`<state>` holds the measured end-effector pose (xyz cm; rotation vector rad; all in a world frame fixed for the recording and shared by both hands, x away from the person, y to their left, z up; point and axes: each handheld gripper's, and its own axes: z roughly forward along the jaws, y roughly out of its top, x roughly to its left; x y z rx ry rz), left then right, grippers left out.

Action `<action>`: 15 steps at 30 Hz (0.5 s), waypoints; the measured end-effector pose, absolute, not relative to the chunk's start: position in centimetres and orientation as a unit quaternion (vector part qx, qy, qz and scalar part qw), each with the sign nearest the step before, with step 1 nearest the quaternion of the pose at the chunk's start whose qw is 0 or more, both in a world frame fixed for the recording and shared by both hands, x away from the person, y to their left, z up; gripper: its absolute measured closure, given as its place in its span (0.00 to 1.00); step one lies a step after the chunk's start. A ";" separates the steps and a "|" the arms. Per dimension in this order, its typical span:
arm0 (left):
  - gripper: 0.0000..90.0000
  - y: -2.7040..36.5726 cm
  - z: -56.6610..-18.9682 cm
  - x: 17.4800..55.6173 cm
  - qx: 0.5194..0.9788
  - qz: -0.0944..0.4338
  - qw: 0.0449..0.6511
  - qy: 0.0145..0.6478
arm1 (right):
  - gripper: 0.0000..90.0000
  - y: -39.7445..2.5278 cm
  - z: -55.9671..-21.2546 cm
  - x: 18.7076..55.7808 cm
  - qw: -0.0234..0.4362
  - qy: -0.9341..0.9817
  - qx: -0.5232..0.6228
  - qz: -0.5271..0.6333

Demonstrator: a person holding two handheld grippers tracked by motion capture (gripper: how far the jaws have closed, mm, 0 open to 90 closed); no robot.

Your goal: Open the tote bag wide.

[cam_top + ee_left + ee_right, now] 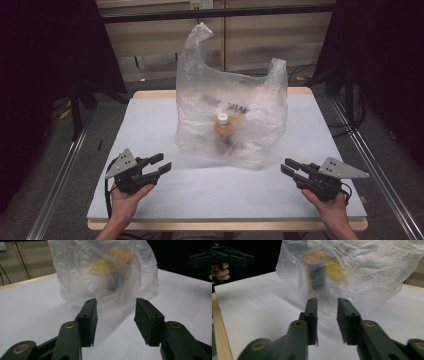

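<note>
**Bag upright mid-table, both grippers empty**

Bag (231,107) of clear plastic, standing at the table's (150,125) middle, handles up. Inside, blurred through the film: a white-capped bottle (222,121) with orange and yellow shapes around it. Left gripper (159,164) near the left front edge, jaws spread, holding nothing. Right gripper (291,167) near the right front, jaws parted more narrowly, likewise empty. Both aimed at the bag, well short of touching it.

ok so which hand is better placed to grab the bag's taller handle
Left, probably. The taller handle rises on the left side of the plastic bag, the same side as the left tongs, which are open and empty. The right tongs sit below the shorter handle.
</note>
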<state>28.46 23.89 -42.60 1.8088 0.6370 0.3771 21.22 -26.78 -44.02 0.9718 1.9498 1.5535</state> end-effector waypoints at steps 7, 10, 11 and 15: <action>0.85 22.6 -41.8 29.7 0.782 0.150 0.552 0.247 | 1.00 -26.2 -43.8 22.5 0.212 0.723 0.342 0.562; 0.88 21.9 -41.7 30.3 0.780 0.141 0.557 0.248 | 1.00 -25.8 -43.6 23.1 0.204 0.729 0.337 0.560; 0.91 21.7 -41.6 30.5 0.786 0.137 0.551 0.244 | 1.00 -25.6 -43.5 23.3 0.202 0.728 0.338 0.561; 1.00 20.4 -41.1 31.5 0.785 0.124 0.561 0.232 | 1.00 -25.0 -42.9 24.5 0.185 0.734 0.332 0.563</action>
